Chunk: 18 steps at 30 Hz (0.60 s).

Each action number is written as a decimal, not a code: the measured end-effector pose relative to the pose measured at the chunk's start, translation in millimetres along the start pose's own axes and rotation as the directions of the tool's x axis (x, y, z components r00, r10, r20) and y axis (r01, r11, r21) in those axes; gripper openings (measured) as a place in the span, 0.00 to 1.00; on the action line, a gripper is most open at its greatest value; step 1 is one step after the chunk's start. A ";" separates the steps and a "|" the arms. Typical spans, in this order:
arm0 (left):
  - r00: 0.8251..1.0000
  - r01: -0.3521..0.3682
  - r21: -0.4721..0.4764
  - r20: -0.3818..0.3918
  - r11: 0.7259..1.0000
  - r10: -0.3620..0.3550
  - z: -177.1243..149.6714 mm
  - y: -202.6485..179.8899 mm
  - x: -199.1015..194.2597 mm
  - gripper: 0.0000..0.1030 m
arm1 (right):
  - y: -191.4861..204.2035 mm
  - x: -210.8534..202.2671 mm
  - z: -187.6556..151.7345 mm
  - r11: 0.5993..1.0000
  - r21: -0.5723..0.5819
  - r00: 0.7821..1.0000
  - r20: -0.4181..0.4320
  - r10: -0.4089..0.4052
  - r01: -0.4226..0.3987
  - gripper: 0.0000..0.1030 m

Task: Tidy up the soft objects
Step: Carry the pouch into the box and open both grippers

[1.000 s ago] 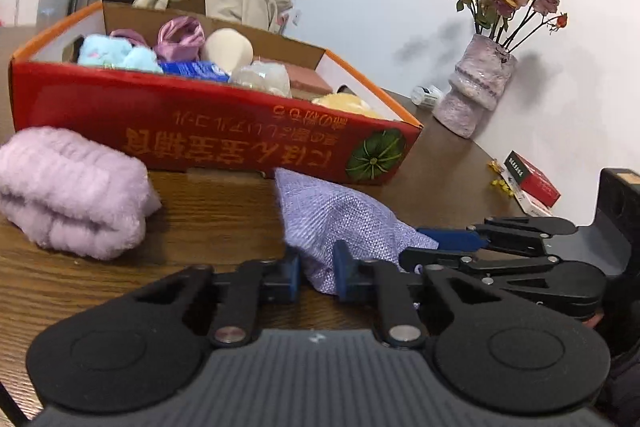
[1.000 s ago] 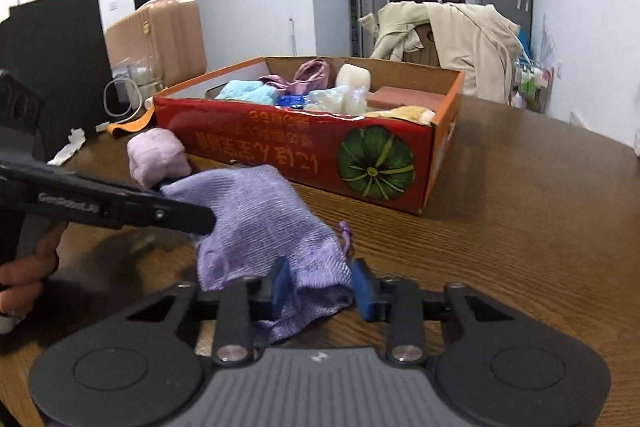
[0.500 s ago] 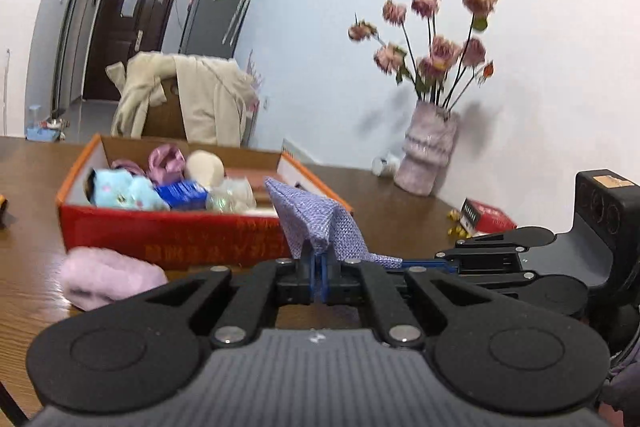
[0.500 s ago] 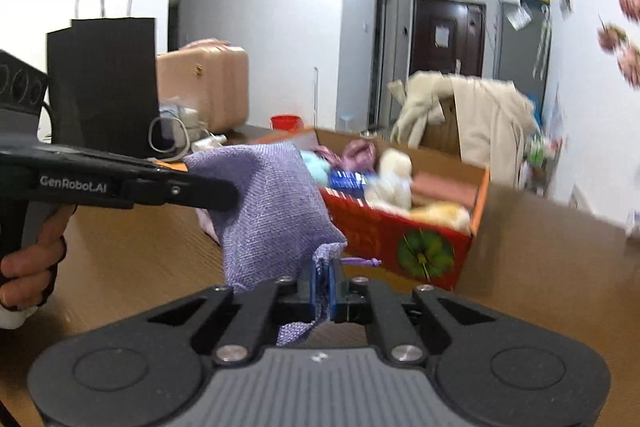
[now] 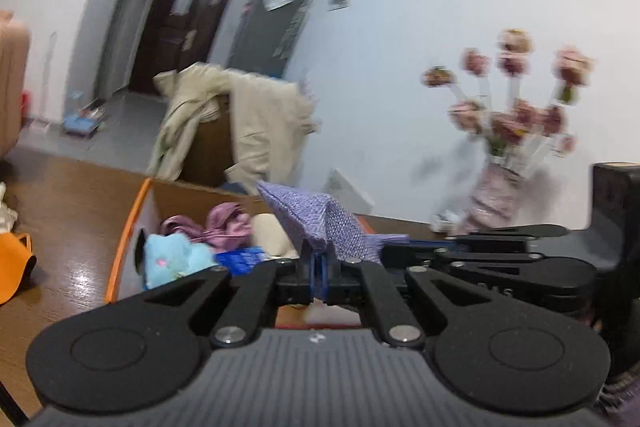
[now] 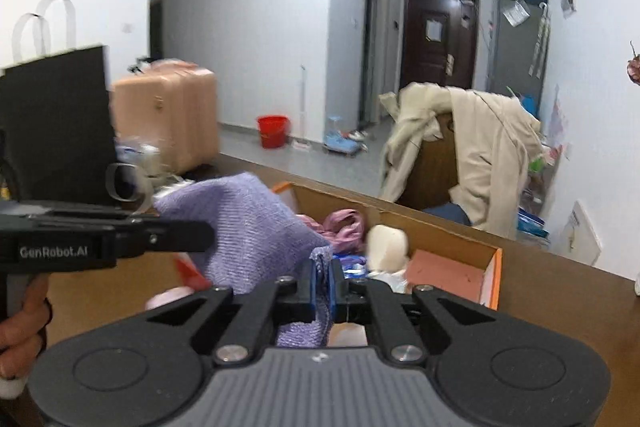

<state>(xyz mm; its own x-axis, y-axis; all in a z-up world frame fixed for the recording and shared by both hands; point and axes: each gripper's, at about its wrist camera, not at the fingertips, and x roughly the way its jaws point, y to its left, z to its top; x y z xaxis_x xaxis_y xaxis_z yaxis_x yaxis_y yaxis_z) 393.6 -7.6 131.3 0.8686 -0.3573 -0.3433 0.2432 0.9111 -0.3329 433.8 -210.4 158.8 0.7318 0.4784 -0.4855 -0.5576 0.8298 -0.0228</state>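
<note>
Only one text is reading clearly: white letters "GenRobot.AI" are showing on the black side of the left tool (image 6: 182, 237), seen from the right wrist. Papers on the dark brown door (image 6: 434, 39) are staying too blurred to read.
</note>
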 end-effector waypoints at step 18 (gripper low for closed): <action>0.984 -0.069 0.105 -0.155 0.992 0.085 -17.7 41.9 36.4 0.47 | -4.4 122.4 -16.2 0.997 -0.067 0.962 -0.269 -0.055 0.038 0.17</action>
<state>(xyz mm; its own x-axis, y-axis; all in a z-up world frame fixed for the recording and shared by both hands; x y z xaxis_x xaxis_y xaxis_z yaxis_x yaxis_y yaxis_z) 427.8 14.0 89.3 0.8086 -0.3063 -0.5024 0.2264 0.9501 -0.2148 519.5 -160.1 85.4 0.6292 0.3371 -0.7003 -0.5540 0.8265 -0.0999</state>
